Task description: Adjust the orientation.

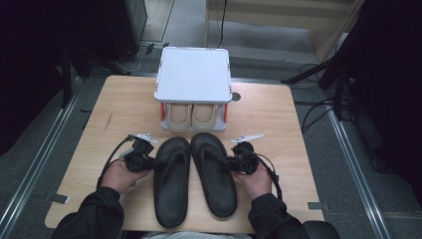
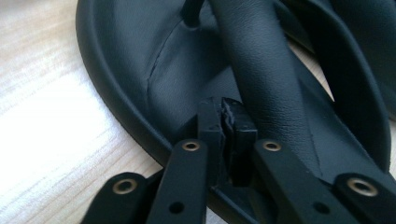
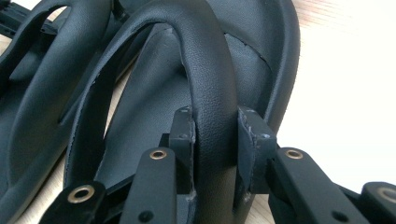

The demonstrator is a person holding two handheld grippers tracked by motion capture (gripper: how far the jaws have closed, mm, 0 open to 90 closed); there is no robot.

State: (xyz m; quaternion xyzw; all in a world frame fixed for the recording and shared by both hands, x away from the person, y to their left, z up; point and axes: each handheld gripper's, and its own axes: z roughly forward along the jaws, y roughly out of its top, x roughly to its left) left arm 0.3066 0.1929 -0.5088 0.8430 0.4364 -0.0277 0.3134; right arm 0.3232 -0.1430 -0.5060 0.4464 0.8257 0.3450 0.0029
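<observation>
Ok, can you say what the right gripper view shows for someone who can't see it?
The right claw is clamped on the thick black strap of a black flip-flop, one jaw on each side. A second black flip-flop lies beside it on the pale wooden table.

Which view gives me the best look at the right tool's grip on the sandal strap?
The right gripper view: the right tool has both pads pressed on the right sandal's strap, seen close up. The high view shows that tool small, at the right sandal, contact unreadable. The left gripper view shows a bit of that sandal.
</observation>
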